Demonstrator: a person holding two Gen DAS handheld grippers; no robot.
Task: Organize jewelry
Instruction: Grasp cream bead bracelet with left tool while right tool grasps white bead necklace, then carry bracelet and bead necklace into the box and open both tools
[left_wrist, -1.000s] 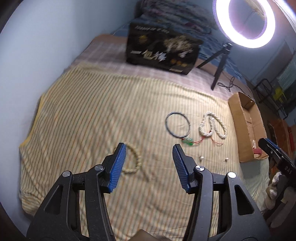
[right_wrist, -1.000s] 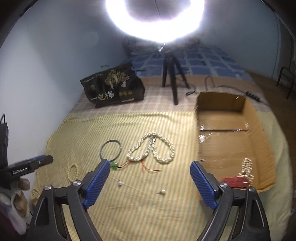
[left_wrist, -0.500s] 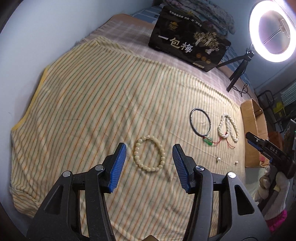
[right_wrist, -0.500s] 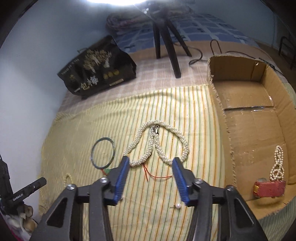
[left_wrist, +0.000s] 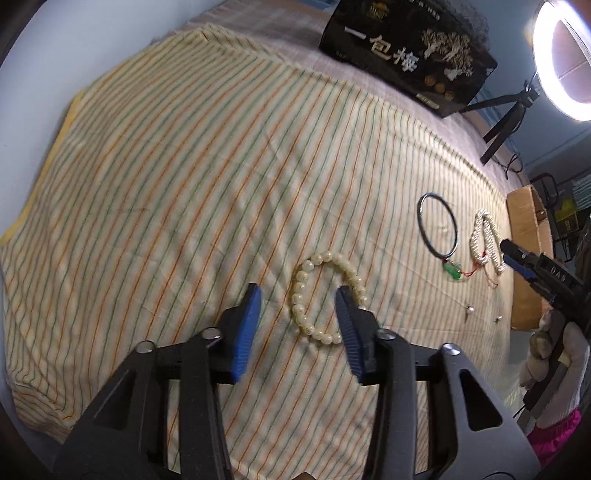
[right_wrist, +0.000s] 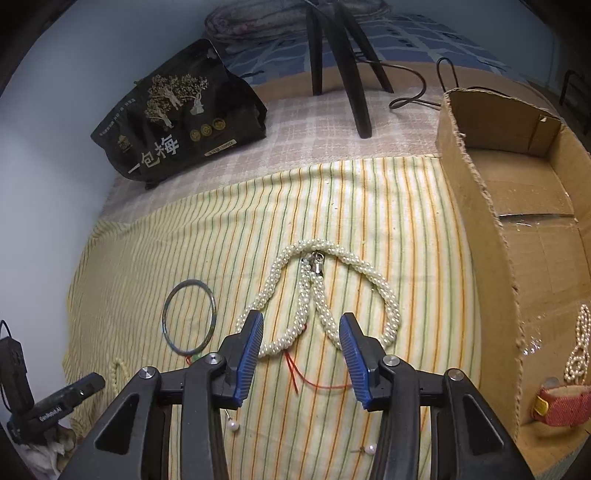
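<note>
**Both grippers poised over separate pieces**

Left gripper (left_wrist: 297, 314): parted, empty, straddling cream bead bracelet (left_wrist: 325, 295) flat on striped cloth (left_wrist: 184, 184); ring dead ahead, between blue pads. Right gripper (right_wrist: 301, 347): likewise parted, empty, framing pearl rope necklace (right_wrist: 317, 299), loops running away forward; cardboard box (right_wrist: 480, 206) just rightward.

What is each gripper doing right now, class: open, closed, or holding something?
Left gripper: open, empty, above the bead bracelet.
Right gripper: open, empty, over the pearl necklace.
</note>
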